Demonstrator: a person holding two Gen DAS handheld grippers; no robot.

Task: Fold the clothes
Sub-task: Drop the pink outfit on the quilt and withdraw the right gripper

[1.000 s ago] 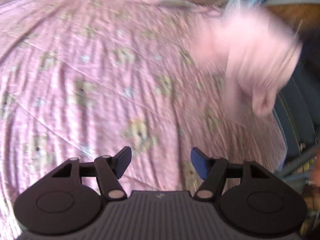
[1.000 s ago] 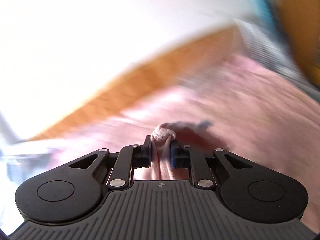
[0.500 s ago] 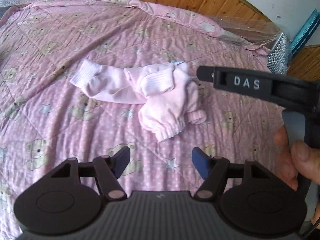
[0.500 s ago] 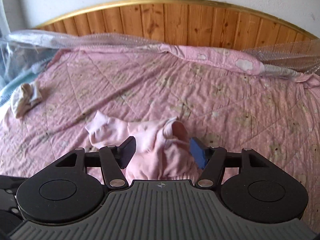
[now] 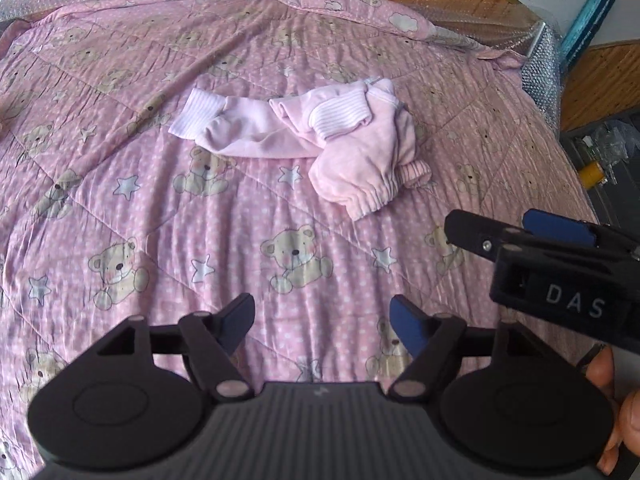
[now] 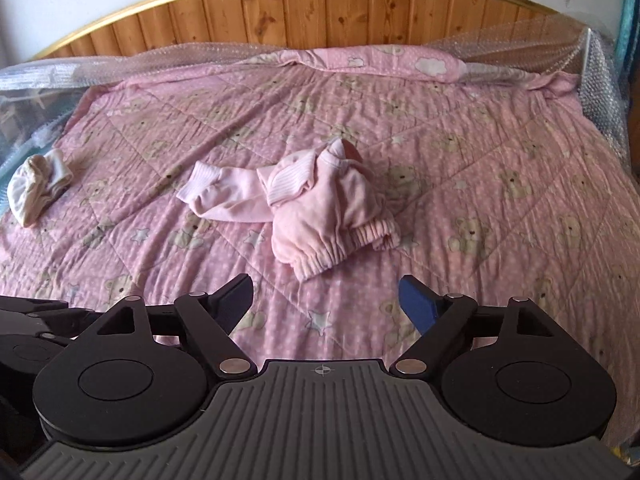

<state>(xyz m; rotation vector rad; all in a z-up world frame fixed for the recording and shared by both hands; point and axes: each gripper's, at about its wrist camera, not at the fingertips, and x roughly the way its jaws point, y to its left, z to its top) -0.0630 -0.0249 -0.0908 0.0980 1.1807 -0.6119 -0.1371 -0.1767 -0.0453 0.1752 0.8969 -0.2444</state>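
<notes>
Now both claws, left (image 5: 322, 322) and right (image 6: 326, 300), just spread wider, empty, short of crumpled pink garment (image 6: 304, 200).

Pink quilted bed (image 6: 500, 152) — wooden headboard (image 6: 320, 12)

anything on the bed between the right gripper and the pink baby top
Nothing visible. Only bare quilt lies between the right gripper and the crumpled pink top. Its jaws have just been opening and hold nothing. The small white garment lies far off to the left.
</notes>
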